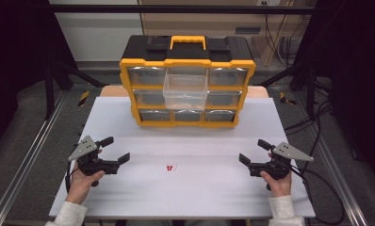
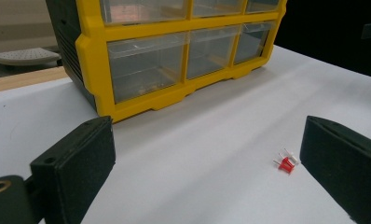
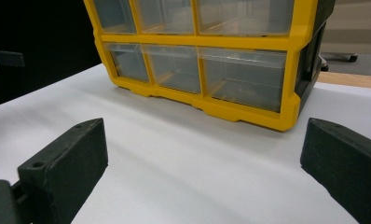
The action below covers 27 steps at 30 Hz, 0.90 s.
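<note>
A yellow and black drawer cabinet (image 1: 187,80) stands at the back middle of the white table (image 1: 185,188). Its clear middle drawer (image 1: 185,92) is pulled out toward me. Two tiny parts, one red (image 1: 168,167) and one clear (image 1: 174,166), lie on the table between my hands. The left gripper view has the same red part (image 2: 285,164) near its right jaw. My left gripper (image 1: 116,149) rests open at the left, held by a hand. My right gripper (image 1: 255,150) rests open at the right. Both hold nothing.
The cabinet (image 2: 174,60) has several clear drawers in three rows; its front (image 3: 207,60) faces me. Cables (image 1: 317,183) trail off the table's right side. Metal rails run along both sides of the table.
</note>
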Motion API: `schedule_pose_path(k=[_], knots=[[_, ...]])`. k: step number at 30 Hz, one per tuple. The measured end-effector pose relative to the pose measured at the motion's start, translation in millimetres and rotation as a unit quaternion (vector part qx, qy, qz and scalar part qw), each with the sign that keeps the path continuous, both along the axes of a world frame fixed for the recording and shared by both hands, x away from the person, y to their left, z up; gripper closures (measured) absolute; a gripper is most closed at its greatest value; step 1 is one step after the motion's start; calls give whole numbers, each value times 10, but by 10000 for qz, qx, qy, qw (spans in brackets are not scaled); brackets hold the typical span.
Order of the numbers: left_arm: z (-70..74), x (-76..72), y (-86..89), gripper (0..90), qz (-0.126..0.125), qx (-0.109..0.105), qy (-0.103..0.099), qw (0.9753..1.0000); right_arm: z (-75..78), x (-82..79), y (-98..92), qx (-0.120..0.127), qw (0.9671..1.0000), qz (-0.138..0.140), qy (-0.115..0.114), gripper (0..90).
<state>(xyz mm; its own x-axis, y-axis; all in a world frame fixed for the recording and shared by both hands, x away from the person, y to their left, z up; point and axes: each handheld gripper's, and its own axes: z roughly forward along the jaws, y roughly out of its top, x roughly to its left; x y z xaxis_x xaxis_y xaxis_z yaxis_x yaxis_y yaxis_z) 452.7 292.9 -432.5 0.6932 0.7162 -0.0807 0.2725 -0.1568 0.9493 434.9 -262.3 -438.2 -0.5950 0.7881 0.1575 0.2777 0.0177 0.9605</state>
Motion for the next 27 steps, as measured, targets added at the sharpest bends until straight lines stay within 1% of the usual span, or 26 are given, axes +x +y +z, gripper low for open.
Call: schedule_pose_path(k=[7, 9, 17, 22, 25, 27], knots=[[-2, 5, -49, 28, -14, 63, 54, 10000, -11, 3, 9, -36, 10000, 29, 18, 12], [3, 8, -61, 28, -4, 50, 76, 10000, -11, 2, 6, -41, 10000, 16, 5, 12], [8, 0, -67, 28, -11, 60, 41, 10000, -10, 3, 9, -60, 10000, 12, -1, 12], [5, -6, -72, 28, -6, 75, 51, 10000, -8, -1, 10, -37, 10000, 13, -4, 12], [35, -10, -99, 29, -2, 61, 18, 10000, -8, 1, 10, -44, 10000, 0, -4, 11], [62, -4, -139, 28, 5, 94, 22, 10000, -8, 0, 9, -48, 10000, 2, -9, 11]])
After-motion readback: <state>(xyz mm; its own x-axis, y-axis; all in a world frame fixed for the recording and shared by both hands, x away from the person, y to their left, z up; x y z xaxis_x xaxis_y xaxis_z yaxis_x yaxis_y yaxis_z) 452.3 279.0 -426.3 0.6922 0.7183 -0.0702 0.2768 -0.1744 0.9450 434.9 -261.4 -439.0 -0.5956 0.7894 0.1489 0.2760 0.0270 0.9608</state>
